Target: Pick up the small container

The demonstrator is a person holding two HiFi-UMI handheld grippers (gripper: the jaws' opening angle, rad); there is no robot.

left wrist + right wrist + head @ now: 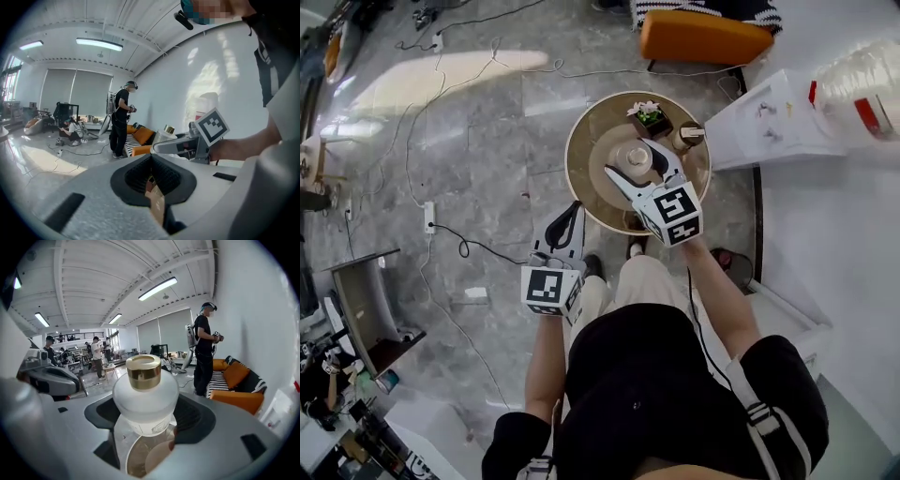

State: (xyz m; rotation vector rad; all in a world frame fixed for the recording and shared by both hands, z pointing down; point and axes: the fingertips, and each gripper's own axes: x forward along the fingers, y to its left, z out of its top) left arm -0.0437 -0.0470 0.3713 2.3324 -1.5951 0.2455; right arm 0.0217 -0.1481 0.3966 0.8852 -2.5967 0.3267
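My right gripper is clamped on the small container, a frosted white round jar with a shiny gold cap, over the middle of the brown round table. I fear its smooth, curved belly may slip from the jaws if I tilt. My left gripper is closed, empty, off the table's near edge.

Head view: from above, steeply down on the round table and floor. Left gripper view: level, from beside the table, toward the right gripper. Right gripper view: tight behind the small container. Shared by both gripper views: sofa, standing person.
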